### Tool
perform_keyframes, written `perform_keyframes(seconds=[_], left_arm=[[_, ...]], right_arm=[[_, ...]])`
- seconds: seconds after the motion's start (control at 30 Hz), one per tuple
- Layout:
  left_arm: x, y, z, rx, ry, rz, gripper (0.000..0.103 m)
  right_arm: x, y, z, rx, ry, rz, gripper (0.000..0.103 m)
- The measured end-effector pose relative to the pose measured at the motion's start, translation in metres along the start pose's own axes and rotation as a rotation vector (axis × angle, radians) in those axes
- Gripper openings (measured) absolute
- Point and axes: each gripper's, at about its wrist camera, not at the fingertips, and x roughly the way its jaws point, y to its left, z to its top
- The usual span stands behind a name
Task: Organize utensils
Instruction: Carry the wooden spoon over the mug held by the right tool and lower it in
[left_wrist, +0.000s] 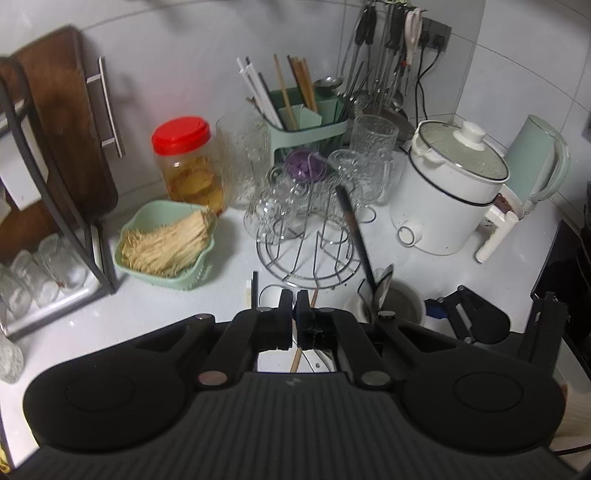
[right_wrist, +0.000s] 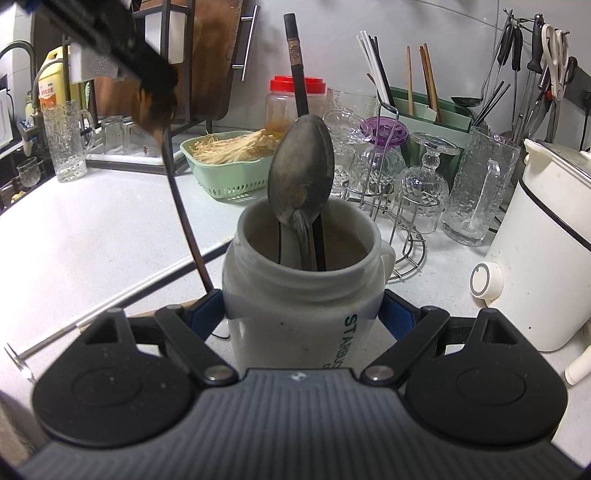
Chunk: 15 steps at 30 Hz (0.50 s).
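Observation:
My right gripper (right_wrist: 303, 314) is shut on a white mug (right_wrist: 295, 266), its blue pads pressing on both sides. A metal spoon (right_wrist: 301, 170) and a dark chopstick (right_wrist: 295, 66) stand in the mug. My left gripper (left_wrist: 294, 306) is shut on a thin brown chopstick (left_wrist: 295, 360) that runs through its jaws. In the right wrist view the left gripper (right_wrist: 147, 74) hangs at the upper left, above and left of the mug, with the chopstick (right_wrist: 181, 210) dangling down beside it. The left wrist view shows the mug (left_wrist: 402, 306) low and right, with the right gripper (left_wrist: 465, 314) behind it.
A long white-handled fork (right_wrist: 140, 288) lies on the counter left of the mug. Behind are a green utensil holder (left_wrist: 310, 125) with chopsticks, a wire rack of glasses (left_wrist: 310, 221), a red-lidded jar (left_wrist: 184, 158), a green basket (left_wrist: 166, 240) and a white electric pot (left_wrist: 443, 192).

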Motion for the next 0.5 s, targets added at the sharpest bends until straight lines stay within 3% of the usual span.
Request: perform_keyframes(seconds=[0.5], left_arm=[[-0.056, -0.028, 0.048, 0.143, -0.083, 0.008, 0.002]], right_arm=[[0.001, 0.001, 0.001, -0.003, 0.000, 0.005, 0.091]])
